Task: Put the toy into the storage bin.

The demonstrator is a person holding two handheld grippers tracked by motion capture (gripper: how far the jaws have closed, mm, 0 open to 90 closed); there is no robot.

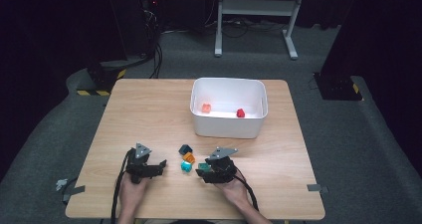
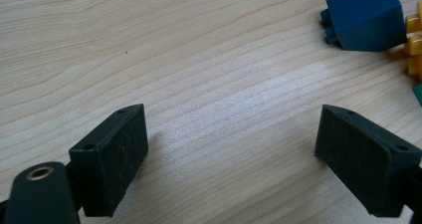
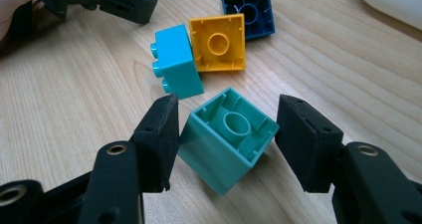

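**Teal brick sits between the jaws of the right hand-held gripper**

The right hand-held gripper (image 3: 226, 134) rests low on the bench (image 1: 149, 114) with a teal brick (image 3: 226, 139) between its jaws. The brick lies tipped, its hollow underside facing up. The left jaw's pad touches one side of it; on the other side a narrow gap shows between the brick and the pad, so the jaws are set a little wider than the brick and have not clamped it. In the high view this gripper (image 1: 203, 172) sits near the front edge of the bench, with the teal brick (image 1: 202, 167) at its tips.

Just beyond it lie three more bricks close together: a light blue brick (image 3: 176, 59) on its side, a yellow brick (image 3: 218, 42) with its hollow side up and touching the light blue one, and a dark blue brick (image 3: 248, 12) just behind the yellow one.

The left hand-held gripper (image 2: 231, 144) has its jaws spread wide over bare wood, holding nothing. The dark blue brick (image 2: 366, 17) shows at the top right of its view. From above, this gripper (image 1: 163, 164) points toward the cluster.

Farther back on the bench stands a white tub (image 1: 199, 124) with an orange brick (image 1: 206, 107) and a red brick (image 1: 241, 113) inside, well apart from each other.
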